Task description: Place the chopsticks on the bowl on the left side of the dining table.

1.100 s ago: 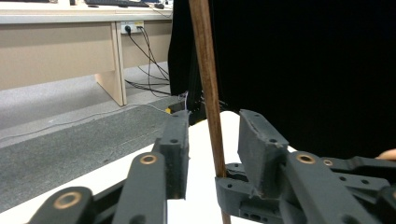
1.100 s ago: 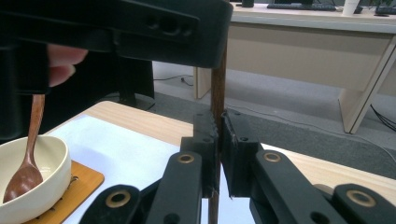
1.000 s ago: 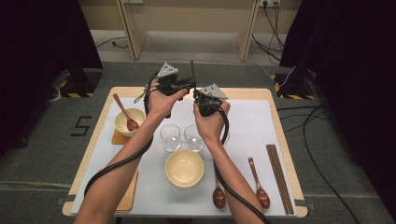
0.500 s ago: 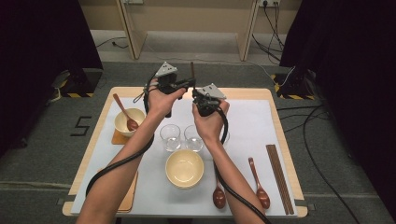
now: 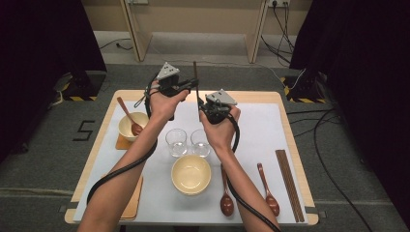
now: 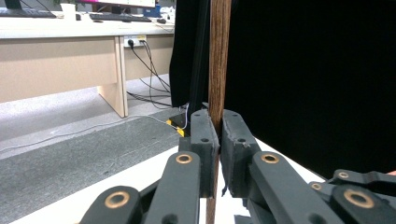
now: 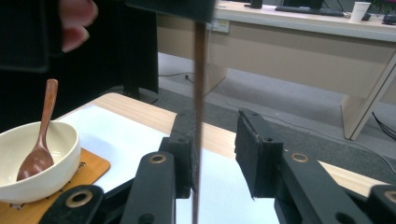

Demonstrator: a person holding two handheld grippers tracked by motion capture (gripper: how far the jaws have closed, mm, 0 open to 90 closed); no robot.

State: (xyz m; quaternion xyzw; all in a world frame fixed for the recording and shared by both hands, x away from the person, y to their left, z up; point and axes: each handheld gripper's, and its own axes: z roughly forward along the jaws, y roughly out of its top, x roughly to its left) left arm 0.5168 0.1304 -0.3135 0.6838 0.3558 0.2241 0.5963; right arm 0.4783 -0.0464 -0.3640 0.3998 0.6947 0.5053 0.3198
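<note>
Clearly the risk now is the chopstick (image 5: 195, 79) tipping or dropping: it stands upright above the far edge of the counter (image 5: 251, 99), pinched by one gripper alone, and any twist of that hand could swing its lower end against the other gripper's parted jaws or let it slide down through the pads. The left gripper (image 6: 218, 140) is clenched on the chopstick, its jaws pressing the dark wood from both sides. The right gripper (image 7: 215, 154) has just been opening; its jaws stand apart with the chopstick's lower part between them, close against one pad, while the other pad is clear of it, so it grips nothing.
</note>
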